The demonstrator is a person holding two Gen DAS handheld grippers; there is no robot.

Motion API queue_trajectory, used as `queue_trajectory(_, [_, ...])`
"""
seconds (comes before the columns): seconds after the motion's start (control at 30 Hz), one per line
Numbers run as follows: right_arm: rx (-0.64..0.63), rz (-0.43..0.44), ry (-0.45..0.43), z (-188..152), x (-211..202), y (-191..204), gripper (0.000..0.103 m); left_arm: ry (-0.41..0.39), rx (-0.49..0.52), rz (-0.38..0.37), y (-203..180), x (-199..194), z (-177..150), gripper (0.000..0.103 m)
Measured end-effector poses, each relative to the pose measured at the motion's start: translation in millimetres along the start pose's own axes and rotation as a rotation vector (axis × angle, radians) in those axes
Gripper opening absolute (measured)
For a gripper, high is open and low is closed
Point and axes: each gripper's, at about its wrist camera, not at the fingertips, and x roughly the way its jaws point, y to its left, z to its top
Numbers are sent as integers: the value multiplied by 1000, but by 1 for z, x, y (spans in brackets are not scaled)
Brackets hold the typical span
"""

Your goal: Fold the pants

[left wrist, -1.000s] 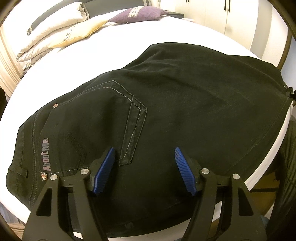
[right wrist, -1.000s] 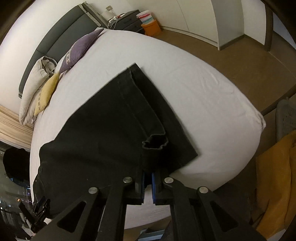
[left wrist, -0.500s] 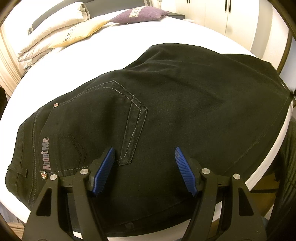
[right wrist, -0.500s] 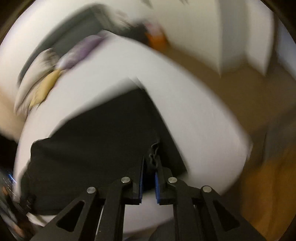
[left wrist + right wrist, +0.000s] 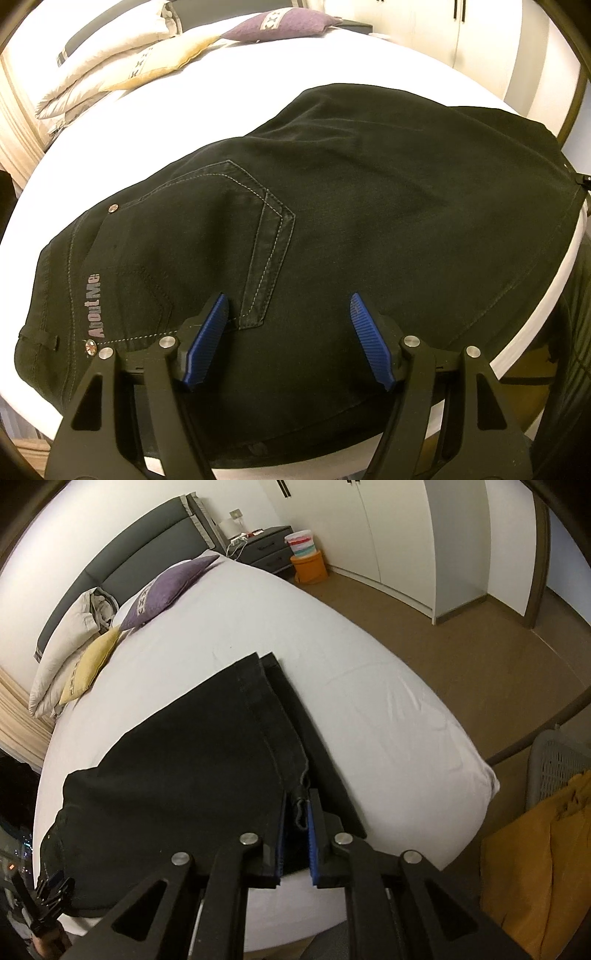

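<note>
Left gripper (image 5: pixel 288 325) has its jaws spread wide, hanging just over the seat of the black denim pants (image 5: pixel 369 229), nothing caught between them. The stitched back pocket (image 5: pixel 266 258) sits right ahead of the left-side jaw, its lower corner almost at that blue pad. Further out to that side there's the grey "AboutMe" lettering (image 5: pixel 93 304) running along the waistband, plus a small rivet next to it.

Right gripper (image 5: pixel 295 827) is a different story: jaws nearly pressed together, pinching a bunched bit of the hem of one leg. You can see a fold of dark cloth poking up between the blue pads (image 5: pixel 309 834). Ahead of those jaws the leg stretches away flat, with the second leg peeking out underneath on the right-hand side.

The pants lie spread out flat on the white sheet of the bed (image 5: pixel 258 620), near its foot end. Way beyond the jaws, up at the grey headboard, there's a purple cushion (image 5: pixel 166 587), a yellow one (image 5: pixel 92 664) and cream pillows (image 5: pixel 70 635). Off past the right jaw, a mustard-yellow cloth (image 5: pixel 535 849) hangs by a grey mesh basket.
</note>
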Motion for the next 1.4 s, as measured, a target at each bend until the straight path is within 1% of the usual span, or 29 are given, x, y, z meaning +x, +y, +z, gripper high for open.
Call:
queue_trajectory(0.07, [1,-90,-26,3,-4,-12,2,13,-3,6,-4,0,2,68])
queue_trajectory(0.1, [10,-112,-40,5,-6,-18,2,12,0,3,-6,-1,3,68])
queue_trajectory(0.17, [66,-77,-27,8,-10,-39,2,4,15,17,-9,1,3,69])
queue_trajectory(0.2, [68,-78,-27,8,-13,-44,2,1,14,18,-9,2,3,69])
queue_trajectory(0.27, [66,23,-44,8,-26,-46,2,-1,3,14,-9,2,3,69])
queue_trajectory(0.33, [94,117,-43,7,-33,-42,3,1,-1,14,-9,2,4,69])
queue_trajectory(0.37, [114,163,-35,6,-35,-41,11,1,1,15,-9,1,3,69])
queue_trajectory(0.4, [129,195,-29,7,-35,-39,27,2,2,15,-8,1,3,69])
queue_trajectory(0.43, [145,192,-31,6,-35,-39,38,2,1,13,-7,1,3,69])
queue_trajectory(0.47, [159,181,-33,6,-34,-39,55,3,-1,12,-7,1,3,69])
queue_trajectory(0.5, [189,187,-28,6,-32,-42,59,3,-3,11,-8,1,3,69])
queue_trajectory(0.57, [228,229,2,5,-27,-41,58,2,-8,8,-6,-1,2,69])
queue_trajectory(0.63, [268,212,30,0,-27,-43,58,1,-14,4,-4,-2,2,69])
queue_trajectory(0.67, [310,221,36,-3,-28,-47,58,-1,-19,1,-3,-3,2,69])
queue_trajectory(0.7, [386,262,46,-9,-28,-55,57,-2,-22,0,-3,-2,2,69])
queue_trajectory(0.73, [432,296,59,-13,-29,-61,55,-5,-23,-1,0,-1,1,69])
queue_trajectory(0.77, [452,318,75,-16,-28,-61,50,-8,-24,-1,0,-1,1,70])
queue_trajectory(0.83, [438,341,103,-20,-25,-55,48,-12,-26,-3,2,0,1,70])
queue_trajectory(0.9, [423,337,118,-22,-21,-49,47,-12,-27,-3,3,0,1,70])
queue_trajectory(1.07, [465,329,164,-29,-5,-45,47,-12,-28,-8,5,-1,0,70])
queue_trajectory(1.13, [485,356,157,-30,-2,-47,46,-13,-29,-8,5,-1,0,70])
queue_trajectory(1.2, [485,373,144,-27,1,-47,37,-14,-28,-8,5,0,0,71])
queue_trajectory(1.3, [485,367,135,-24,6,-48,33,-14,-28,-8,5,1,0,71])
queue_trajectory(1.4, [494,365,150,-25,15,-50,30,-14,-27,-8,4,1,0,71])
